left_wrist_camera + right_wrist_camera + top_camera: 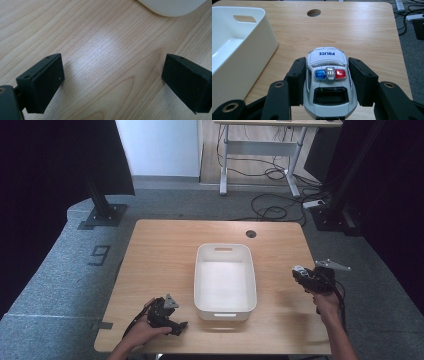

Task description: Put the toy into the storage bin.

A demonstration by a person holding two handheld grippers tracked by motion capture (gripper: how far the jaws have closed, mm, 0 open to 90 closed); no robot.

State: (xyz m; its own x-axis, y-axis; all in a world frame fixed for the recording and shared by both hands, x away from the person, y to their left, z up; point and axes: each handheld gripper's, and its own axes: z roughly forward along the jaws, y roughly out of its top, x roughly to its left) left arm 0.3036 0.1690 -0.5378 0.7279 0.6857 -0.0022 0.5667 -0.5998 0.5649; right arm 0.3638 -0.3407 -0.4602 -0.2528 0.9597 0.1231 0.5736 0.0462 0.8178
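Note:
A white toy police car (327, 75) with a blue and red light bar sits between the jaws of my right gripper (327, 72), which is shut on its sides. In the high view that gripper (306, 277) hovers over the table's right edge, right of the white bin (225, 281). The car's front (298, 269) pokes out toward the bin. My left gripper (174, 320) rests low at the front left of the table, near the bin's front left corner. Its jaws stand wide apart over bare wood, so my left gripper (112, 75) is open and holds nothing.
The white bin (239, 47) is empty and stands mid-table with handle slots at both ends. A round cable hole (251, 233) sits at the table's far right. Beyond the table are a desk frame, floor cables and dark stands.

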